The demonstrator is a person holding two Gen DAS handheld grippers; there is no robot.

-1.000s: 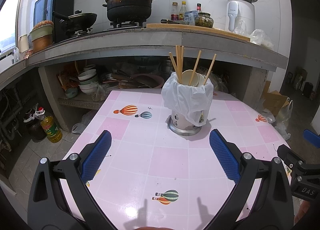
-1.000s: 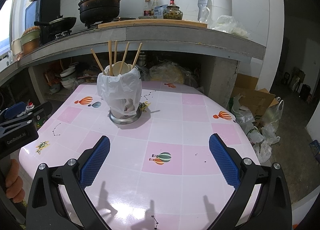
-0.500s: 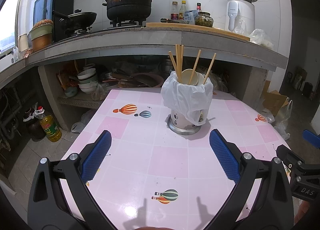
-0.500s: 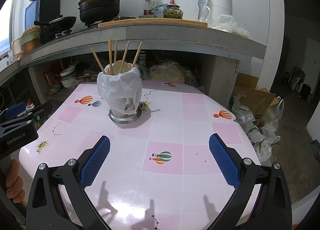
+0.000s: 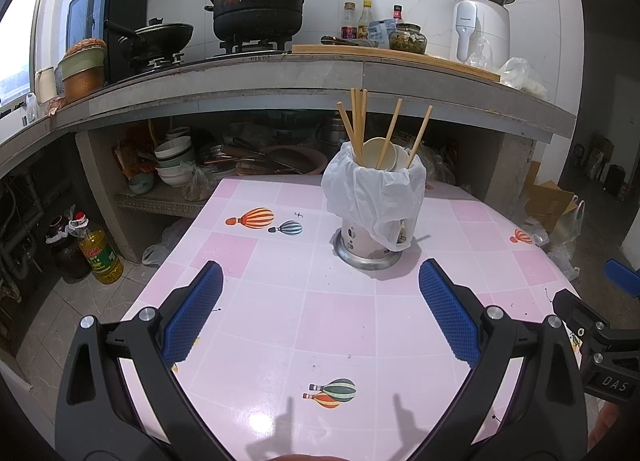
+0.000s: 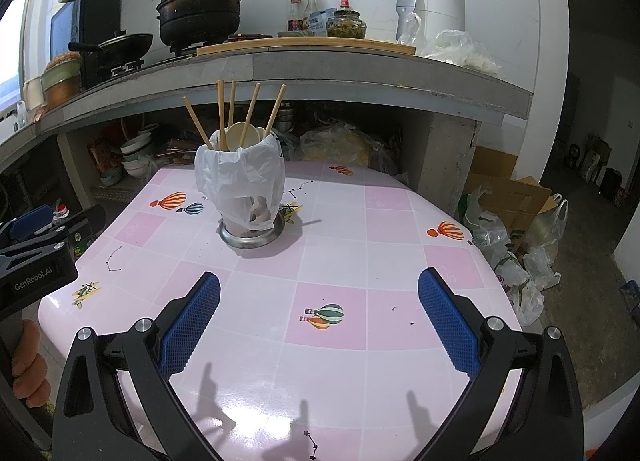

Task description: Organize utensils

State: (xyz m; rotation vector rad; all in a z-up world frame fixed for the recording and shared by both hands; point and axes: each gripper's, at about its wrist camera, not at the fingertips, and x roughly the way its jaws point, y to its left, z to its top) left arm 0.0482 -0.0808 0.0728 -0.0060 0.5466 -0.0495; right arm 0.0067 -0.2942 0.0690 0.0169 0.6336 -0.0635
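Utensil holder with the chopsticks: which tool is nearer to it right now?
Left, by a small margin. The left tool faces the utensil holder almost straight ahead across the table. The right tool sits back further, with the holder ahead and to its left. Both are open.

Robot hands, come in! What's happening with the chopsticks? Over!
Left gripper open, empty. Right gripper open, empty. Chopsticks upright in bag-covered holder. Nothing in the way.

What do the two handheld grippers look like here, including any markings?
Each gripper, left gripper and right gripper, has black angular frames with silver bolts and blue textured pads. The left body reads "GenRobot.AI"; the right body shows "DAS". No cables or sleeves visible.
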